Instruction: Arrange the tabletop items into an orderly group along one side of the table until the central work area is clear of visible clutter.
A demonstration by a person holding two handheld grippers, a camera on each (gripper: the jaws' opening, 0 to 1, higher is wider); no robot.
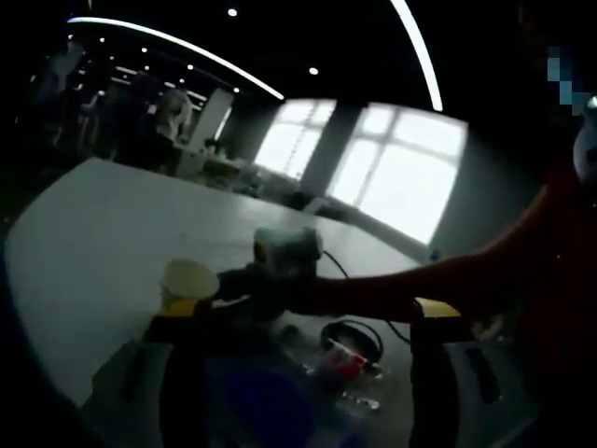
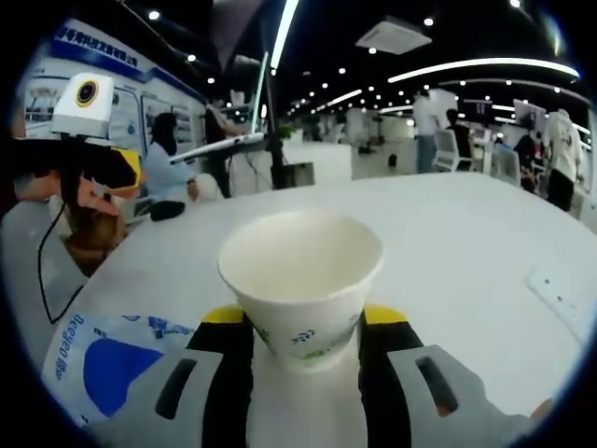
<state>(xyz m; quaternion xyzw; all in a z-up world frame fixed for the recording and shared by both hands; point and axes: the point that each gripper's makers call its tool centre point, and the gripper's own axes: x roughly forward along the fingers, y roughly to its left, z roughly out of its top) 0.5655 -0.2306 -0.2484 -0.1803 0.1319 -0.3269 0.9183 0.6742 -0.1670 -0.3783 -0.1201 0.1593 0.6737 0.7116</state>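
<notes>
Cup (image 2: 300,280), frame centre, pinched upright in my right gripper (image 2: 303,350) for carrying; left gripper's (image 1: 303,322) state, can't tell.

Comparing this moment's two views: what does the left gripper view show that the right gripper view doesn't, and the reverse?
Left gripper view: bright windows behind the table, a coiled black cable and a red sleeve crossing the frame. Right gripper view: the right gripper with its jaws closed on the paper cup, showing the cup's empty inside, and a white wall display. Both share the cup, the white table and a blue-and-white packet.
</notes>
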